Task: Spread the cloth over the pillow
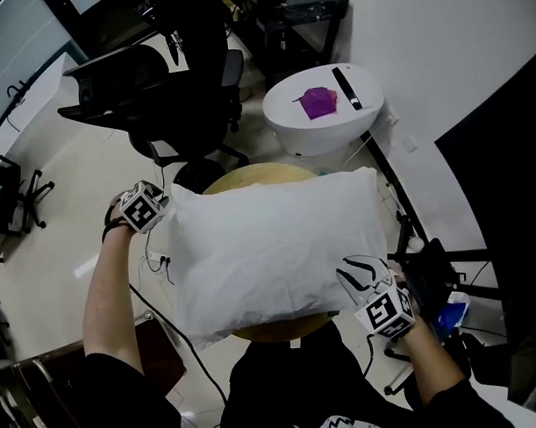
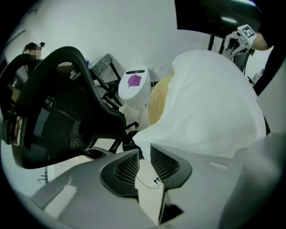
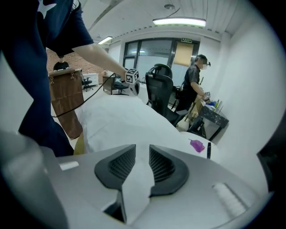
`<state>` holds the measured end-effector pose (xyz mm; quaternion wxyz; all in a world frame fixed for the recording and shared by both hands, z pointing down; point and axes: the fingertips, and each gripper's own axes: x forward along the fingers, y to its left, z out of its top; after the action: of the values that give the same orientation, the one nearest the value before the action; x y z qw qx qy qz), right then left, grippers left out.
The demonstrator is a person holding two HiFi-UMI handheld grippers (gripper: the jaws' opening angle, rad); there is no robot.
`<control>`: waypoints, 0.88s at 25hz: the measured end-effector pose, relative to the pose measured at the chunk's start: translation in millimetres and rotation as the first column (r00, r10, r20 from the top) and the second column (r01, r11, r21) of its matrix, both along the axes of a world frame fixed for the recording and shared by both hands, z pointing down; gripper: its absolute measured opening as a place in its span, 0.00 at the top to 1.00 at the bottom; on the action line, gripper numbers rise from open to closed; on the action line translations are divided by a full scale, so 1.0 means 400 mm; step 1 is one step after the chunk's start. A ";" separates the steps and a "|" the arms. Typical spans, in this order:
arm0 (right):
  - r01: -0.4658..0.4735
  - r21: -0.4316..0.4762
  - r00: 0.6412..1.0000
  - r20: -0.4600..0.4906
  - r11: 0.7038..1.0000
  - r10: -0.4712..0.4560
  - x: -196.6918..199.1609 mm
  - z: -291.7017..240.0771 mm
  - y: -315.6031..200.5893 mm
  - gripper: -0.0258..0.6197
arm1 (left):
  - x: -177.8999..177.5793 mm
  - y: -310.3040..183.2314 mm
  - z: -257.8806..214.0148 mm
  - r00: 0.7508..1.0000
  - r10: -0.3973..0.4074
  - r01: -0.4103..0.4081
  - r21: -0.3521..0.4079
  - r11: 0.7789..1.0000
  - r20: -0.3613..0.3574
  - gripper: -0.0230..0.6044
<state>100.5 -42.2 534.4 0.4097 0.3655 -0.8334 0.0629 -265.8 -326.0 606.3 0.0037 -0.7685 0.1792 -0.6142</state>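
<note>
A white cloth (image 1: 278, 243) lies spread over the pillow on a round wooden table (image 1: 258, 174); the pillow itself is hidden under it. My left gripper (image 1: 158, 204) sits at the far left corner. In the left gripper view its jaws (image 2: 144, 150) stand open with only floor and a thin cable between them, and the cloth's corner (image 2: 147, 134) lies just beyond the tips. My right gripper (image 1: 362, 280) is at the near right corner. In the right gripper view it (image 3: 142, 147) is shut on a strip of the cloth (image 3: 138, 179).
A white round side table (image 1: 322, 137) stands behind, with a purple object (image 1: 318, 102) and a black remote (image 1: 347, 87) on it. A black office chair (image 1: 149, 81) is at the far left. A black cable (image 1: 157, 300) runs over the floor. A person (image 3: 194, 85) stands by the far desk.
</note>
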 end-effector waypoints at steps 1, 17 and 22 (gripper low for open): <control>-0.015 0.007 1.000 -0.007 1.000 0.016 0.005 -0.001 0.003 0.79 | -0.007 0.024 -0.008 1.000 0.003 -0.002 0.008 1.000 -0.015 0.85; -0.220 0.142 0.975 0.064 0.965 0.213 0.012 -0.144 0.098 0.87 | 0.028 0.462 -0.324 0.909 0.010 0.122 0.287 0.950 -0.417 0.80; -0.209 0.170 0.972 0.146 0.963 0.185 -0.009 -0.184 0.136 0.95 | 0.119 0.603 -0.441 0.852 0.073 0.131 0.346 0.929 -0.519 0.80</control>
<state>96.9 12.4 460.8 0.3110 0.4782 -0.8199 0.0494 -218.3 -84.8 430.1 0.0898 -0.8888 0.2974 -0.3369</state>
